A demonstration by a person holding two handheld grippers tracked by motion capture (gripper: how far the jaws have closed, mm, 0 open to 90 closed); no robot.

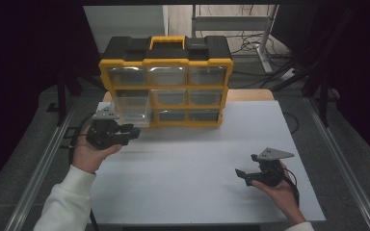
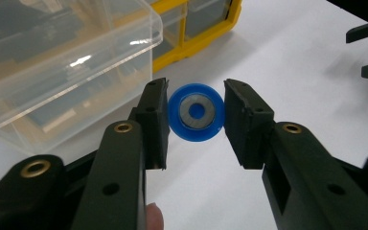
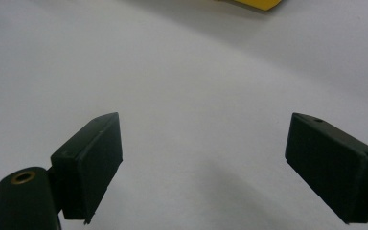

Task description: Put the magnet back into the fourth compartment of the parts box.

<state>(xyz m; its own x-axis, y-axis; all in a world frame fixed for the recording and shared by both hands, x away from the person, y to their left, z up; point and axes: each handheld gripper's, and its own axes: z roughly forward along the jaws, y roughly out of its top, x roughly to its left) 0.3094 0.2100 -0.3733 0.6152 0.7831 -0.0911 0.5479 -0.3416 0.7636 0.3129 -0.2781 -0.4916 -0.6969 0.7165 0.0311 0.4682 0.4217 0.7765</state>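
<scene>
1. The left tongs (image 2: pixel 196 115) are clamped on a small blue wheel (image 2: pixel 196 111) with a grey hub, held off the white bench (image 1: pixel 197 163) just beside the pulled-out clear drawer (image 1: pixel 132 109) of the yellow organiser (image 1: pixel 166 86).
2. The right tongs (image 1: pixel 243 175) rest apart, holding nothing, well away over the bench.
3. The pick-up looks done; the wheel is not in the drawer at this moment (whether it goes in or has come out, I cannot tell).
4. No readable writing or brand anywhere.
</scene>
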